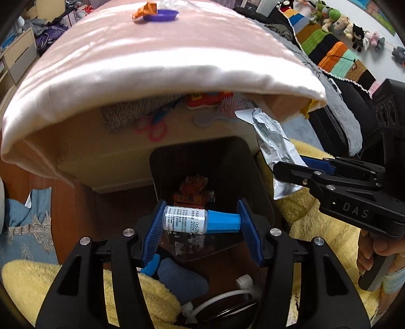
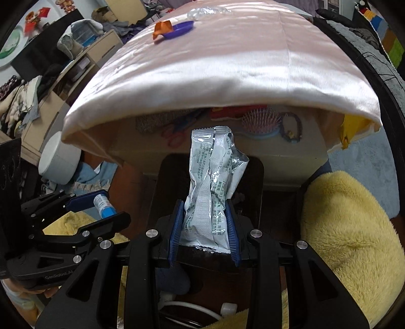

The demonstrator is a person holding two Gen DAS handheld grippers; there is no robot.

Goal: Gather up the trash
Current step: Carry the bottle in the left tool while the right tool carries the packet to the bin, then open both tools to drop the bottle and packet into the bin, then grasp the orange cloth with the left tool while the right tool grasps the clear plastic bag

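Still, small bottle [image 1: 188, 222] was pinched endwise by left gripper [image 1: 200, 222], foil packet [image 2: 215, 187] clamped by right gripper [image 2: 205, 222] (both over bin [image 1: 263, 182]); bottle could have slipped out sideways, packet snagged on rim

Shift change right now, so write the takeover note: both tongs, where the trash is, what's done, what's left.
Left tongs: shut on the small clear vial with a blue cap, held crosswise above the dark bin.
Right tongs: shut on the crumpled silver foil packet, also over the bin.
Done: an orange wrapper already lies inside the bin.
Left: release both items into the bin, then fetch the crumpled orange wrapper by the purple dish and the clear plastic on the pink cloth.
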